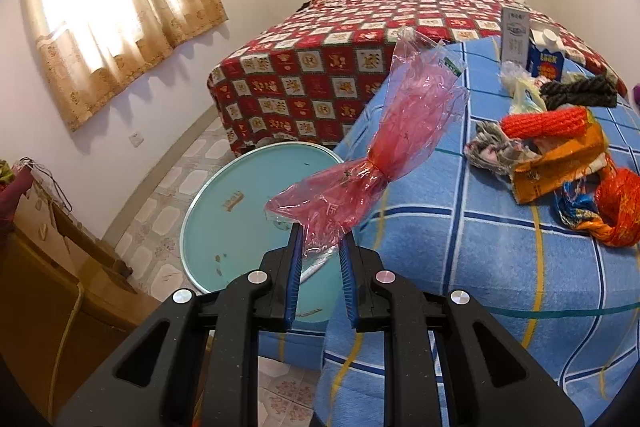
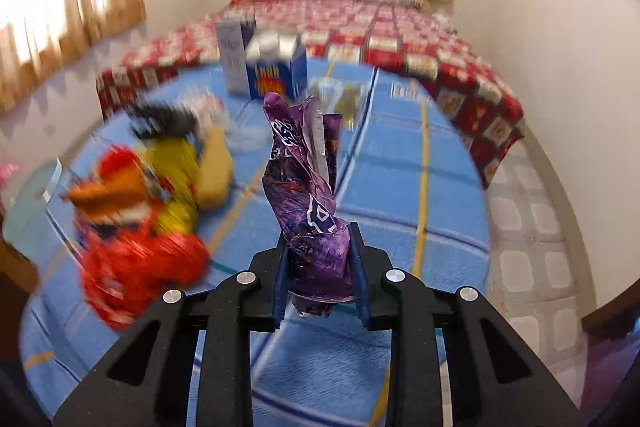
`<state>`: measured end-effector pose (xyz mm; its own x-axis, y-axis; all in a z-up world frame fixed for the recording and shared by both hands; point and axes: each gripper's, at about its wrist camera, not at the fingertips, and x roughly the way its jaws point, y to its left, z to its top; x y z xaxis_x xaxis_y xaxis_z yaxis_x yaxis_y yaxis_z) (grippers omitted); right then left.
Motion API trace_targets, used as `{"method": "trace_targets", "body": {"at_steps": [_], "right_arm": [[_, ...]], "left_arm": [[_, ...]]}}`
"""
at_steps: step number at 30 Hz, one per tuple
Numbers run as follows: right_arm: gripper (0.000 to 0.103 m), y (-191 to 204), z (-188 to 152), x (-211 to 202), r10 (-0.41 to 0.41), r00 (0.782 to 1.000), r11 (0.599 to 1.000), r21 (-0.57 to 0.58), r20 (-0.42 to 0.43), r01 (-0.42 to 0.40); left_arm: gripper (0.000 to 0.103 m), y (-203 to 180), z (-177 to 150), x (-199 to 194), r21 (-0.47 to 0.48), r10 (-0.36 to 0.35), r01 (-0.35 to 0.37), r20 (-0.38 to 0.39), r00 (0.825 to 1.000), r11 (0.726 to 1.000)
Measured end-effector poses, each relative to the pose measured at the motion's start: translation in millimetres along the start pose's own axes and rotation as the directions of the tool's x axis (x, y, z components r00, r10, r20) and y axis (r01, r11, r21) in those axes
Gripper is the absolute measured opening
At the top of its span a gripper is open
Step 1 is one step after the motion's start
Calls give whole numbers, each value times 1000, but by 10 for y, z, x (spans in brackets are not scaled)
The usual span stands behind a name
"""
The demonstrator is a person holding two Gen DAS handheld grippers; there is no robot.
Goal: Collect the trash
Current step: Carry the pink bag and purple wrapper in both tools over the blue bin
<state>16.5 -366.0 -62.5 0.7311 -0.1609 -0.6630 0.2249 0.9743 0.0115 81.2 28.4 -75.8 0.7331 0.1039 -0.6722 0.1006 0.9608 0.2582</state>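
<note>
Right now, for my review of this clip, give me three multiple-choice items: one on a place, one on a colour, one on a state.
1. Where is the round turquoise bin?
A. on the red bed
B. on the floor beside the blue blanket
C. on the blanket

2. What colour is the wrapper in the right gripper?
A. purple
B. green
C. white

3. What is the left gripper doing?
A. wide open, empty
B. shut, empty
C. pinching a pink plastic bag

Answers: B, the bin stands on tiles; A, crumpled purple foil; C, the bag's end sits between the pads.
</note>
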Motion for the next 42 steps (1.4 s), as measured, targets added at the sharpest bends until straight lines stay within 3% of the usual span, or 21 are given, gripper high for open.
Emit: {"method": "trace_targets", "body": {"at_steps": [7, 18, 29, 42], "right_arm": [[27, 669, 306, -411, 110, 989, 991, -92, 102, -100], [27, 1970, 441, -143, 281, 959, 927, -271, 45, -259], [27, 2674, 515, 184, 328, 945, 890, -336, -2, -310], [27, 3375, 540, 486, 359, 931, 843, -406, -67, -354]], "left_arm": [[18, 282, -9, 10, -31, 67, -68, -15, 998, 997], [18, 700, -62, 175, -76, 156, -161, -64, 986, 984], [18, 1121, -102, 324, -133, 229, -243, -112, 967, 961], [18, 1332, -144, 465, -159, 291, -313, -148, 945, 936]]}}
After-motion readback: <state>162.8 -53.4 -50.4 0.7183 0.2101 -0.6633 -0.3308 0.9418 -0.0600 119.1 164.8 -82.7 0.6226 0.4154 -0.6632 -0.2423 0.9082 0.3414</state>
